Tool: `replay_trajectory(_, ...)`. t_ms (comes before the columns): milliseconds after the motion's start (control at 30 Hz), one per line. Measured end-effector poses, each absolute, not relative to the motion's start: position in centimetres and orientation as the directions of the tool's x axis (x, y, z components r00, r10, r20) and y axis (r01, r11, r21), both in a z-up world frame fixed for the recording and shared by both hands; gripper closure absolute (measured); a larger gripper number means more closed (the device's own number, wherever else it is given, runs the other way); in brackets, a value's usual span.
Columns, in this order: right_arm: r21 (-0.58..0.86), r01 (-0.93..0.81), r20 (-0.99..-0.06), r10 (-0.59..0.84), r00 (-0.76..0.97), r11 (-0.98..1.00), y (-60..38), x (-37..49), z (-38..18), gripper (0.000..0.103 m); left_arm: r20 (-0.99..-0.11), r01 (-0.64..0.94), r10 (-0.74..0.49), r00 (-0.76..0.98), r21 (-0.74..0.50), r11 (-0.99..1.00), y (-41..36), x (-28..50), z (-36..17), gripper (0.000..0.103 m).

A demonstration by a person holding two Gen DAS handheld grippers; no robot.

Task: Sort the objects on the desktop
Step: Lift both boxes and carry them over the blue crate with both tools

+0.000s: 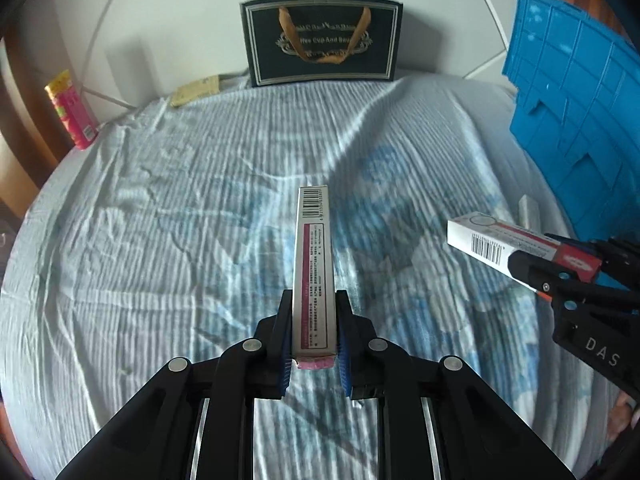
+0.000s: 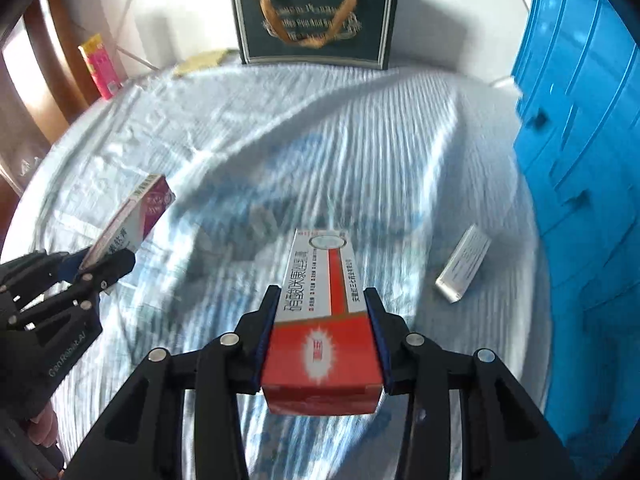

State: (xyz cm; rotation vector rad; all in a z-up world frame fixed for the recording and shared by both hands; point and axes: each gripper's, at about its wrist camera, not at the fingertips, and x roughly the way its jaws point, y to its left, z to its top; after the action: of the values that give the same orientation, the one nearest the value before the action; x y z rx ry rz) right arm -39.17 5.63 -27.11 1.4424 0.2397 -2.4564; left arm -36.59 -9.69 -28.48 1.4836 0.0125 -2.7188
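My left gripper [image 1: 314,312] is shut on a narrow grey and pink medicine box [image 1: 313,264], held on edge above the striped cloth [image 1: 180,220]; it also shows in the right wrist view [image 2: 132,220]. My right gripper [image 2: 322,320] is shut on a red and white medicine box [image 2: 324,320], also seen in the left wrist view [image 1: 500,240]. A small grey box [image 2: 464,264] lies on the cloth [image 2: 360,140] by the blue crate [image 2: 592,200].
A dark gift bag [image 1: 322,40] stands at the back against the wall. A pink box [image 1: 72,110] stands at the far left and a yellowish packet [image 1: 194,90] lies near it. The blue crate [image 1: 580,92] fills the right side.
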Motion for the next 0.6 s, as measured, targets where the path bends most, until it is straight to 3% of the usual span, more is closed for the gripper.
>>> replay_trajectory(600,-0.085,0.372,-0.669,-0.223,-0.709,-0.924,1.6,-31.0,-11.1,0.063,-0.686,0.092,-0.075,-0.724,0.012,-0.996,-12.3,-29.4,-15.1,0.085)
